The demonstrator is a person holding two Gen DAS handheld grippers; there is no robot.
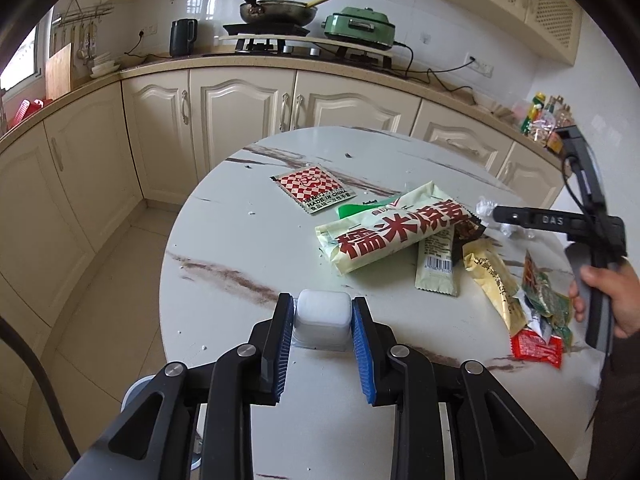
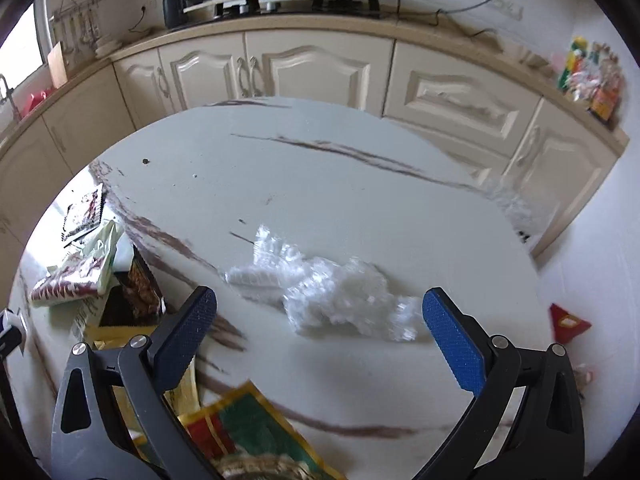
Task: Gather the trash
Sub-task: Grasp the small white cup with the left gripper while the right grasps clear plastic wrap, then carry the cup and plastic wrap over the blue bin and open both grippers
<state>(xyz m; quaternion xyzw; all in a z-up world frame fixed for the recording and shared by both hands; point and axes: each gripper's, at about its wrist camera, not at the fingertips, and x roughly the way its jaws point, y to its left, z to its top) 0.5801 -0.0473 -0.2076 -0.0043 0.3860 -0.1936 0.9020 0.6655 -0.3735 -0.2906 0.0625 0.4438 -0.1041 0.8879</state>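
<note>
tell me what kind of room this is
Most likely a home kitchen. A frying pan sits on a gas stove on the counter, cream cabinets run beneath it, and a black kettle is plugged in nearby. The wrappers lie on a round marble-look table.

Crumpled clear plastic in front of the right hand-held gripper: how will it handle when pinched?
The crumpled clear plastic looks thin and wrinkled, so probably floppy and very light. It will likely compress between the open right hand-held gripper rather than resist. Its glossy film may slip, and loose ends may trail.
</note>
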